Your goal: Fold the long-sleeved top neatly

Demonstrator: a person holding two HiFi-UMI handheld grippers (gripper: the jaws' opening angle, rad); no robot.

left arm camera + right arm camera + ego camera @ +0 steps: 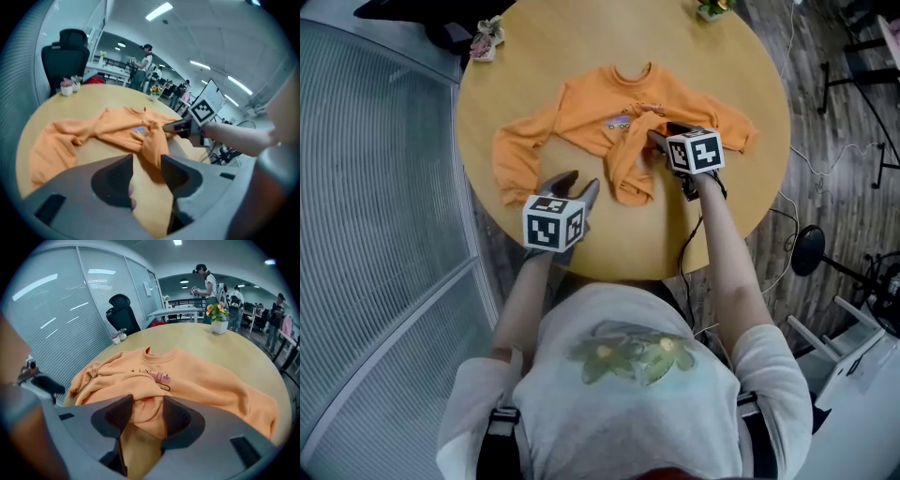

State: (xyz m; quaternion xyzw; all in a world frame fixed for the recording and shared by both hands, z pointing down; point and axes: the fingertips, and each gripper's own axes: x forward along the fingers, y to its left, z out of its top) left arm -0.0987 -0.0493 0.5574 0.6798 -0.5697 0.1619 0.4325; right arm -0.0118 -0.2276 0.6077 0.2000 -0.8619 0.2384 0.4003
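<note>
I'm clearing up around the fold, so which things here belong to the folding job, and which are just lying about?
Job: orange long-sleeved fabric top; round wooden table it lies on; left tongs, right tongs, both open.
Lying about: white pot of flowers; small plant pots at the table's edge; black office chair.

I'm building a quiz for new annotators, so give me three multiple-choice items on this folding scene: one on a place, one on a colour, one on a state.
1. Where is the right gripper? A over the top's middle; B over its left cuff; C clear of the top.
2. The top's colour? A blue; B orange; C white.
3. The left gripper's jaws? A shut on a sleeve; B apart, gripping nothing; C fully shut.
Answers: 1 A, the head view shows it there; 2 B, plainly orange; 3 B, its own view shows the gap.
</note>
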